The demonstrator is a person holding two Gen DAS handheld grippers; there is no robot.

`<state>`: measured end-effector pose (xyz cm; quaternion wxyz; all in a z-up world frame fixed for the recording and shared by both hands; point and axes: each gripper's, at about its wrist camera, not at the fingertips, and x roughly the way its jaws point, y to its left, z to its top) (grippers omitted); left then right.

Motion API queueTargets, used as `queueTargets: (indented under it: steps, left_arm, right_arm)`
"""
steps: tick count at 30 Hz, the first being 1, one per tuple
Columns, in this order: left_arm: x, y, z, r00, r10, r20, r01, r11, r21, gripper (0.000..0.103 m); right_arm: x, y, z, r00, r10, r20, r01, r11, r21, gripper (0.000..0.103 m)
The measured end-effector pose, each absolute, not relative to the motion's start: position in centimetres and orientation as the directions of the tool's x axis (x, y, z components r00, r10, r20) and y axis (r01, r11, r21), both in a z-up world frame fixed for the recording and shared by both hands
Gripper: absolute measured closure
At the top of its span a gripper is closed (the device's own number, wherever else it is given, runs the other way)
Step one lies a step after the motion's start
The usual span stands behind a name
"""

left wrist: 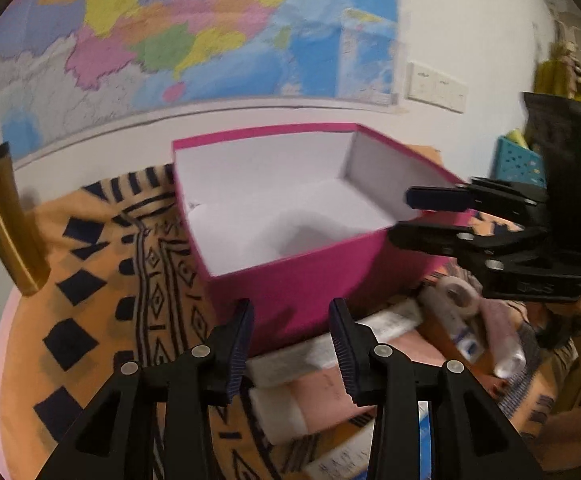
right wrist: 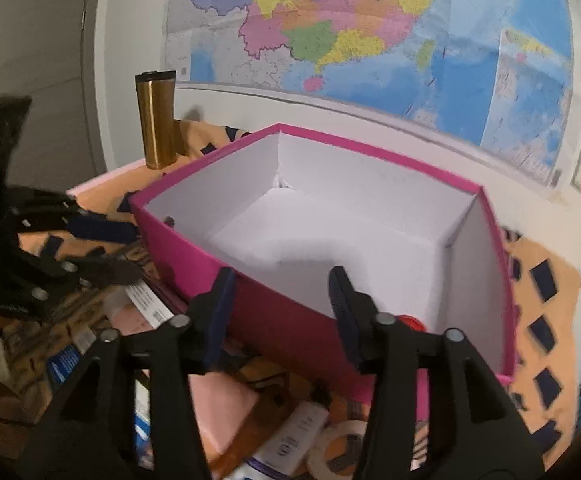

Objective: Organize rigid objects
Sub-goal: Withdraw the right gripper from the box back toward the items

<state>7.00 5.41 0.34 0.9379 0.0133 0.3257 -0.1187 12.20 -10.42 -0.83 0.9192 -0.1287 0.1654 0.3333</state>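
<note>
An open magenta box [left wrist: 302, 276] with a white inside stands on the patterned cloth; it also shows in the right wrist view [right wrist: 194, 252]. A small red thing [right wrist: 412, 323] lies in its near corner. My left gripper [left wrist: 292, 344] is open and empty, just before the box's near wall. My right gripper [right wrist: 282, 312] is open and empty over the box's near rim; it shows from the side in the left wrist view [left wrist: 400, 216]. Loose items lie in front of the box: a pink tube [left wrist: 322, 396], a white tube [right wrist: 290, 440], a tape roll [right wrist: 340, 450].
A gold tumbler [right wrist: 156, 120] stands at the table's far left edge, also in the left wrist view [left wrist: 6, 224]. A teal perforated basket [left wrist: 518, 162] sits at the right. A wall with a map [right wrist: 370, 28] is right behind the table.
</note>
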Motion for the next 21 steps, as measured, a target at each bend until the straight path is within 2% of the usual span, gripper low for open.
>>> queueTargets:
  steps: [11,15,17,21]
  left_arm:
    - [8.0,7.1,-0.4,0.758,-0.180,-0.627,0.163,0.983,-0.085,0.064]
    - [6.2,6.2,0.2,0.765,-0.233,-0.600,0.206,0.972,-0.115,0.063]
    - [5.3,5.1,0.5,0.765,-0.273,-0.583,0.251,0.961,-0.121,0.059]
    - [3.7,1.4,0.4,0.737,-0.365,-0.569,0.365,0.923,-0.120,0.056]
  right_arm:
    - [13.3,-9.9,-0.2,0.678,0.633,-0.375,-0.680,0.733,0.008,0.050]
    - [11.7,-12.7,0.5,0.642,0.690,-0.335,-0.709,0.701,0.085,0.050]
    - [10.7,-14.6,0.7,0.635,0.706,-0.313,-0.713,0.692,0.113,0.049]
    - [9.5,-19.1,-0.5,0.639,0.693,-0.333,-0.667,0.715,0.209,0.049]
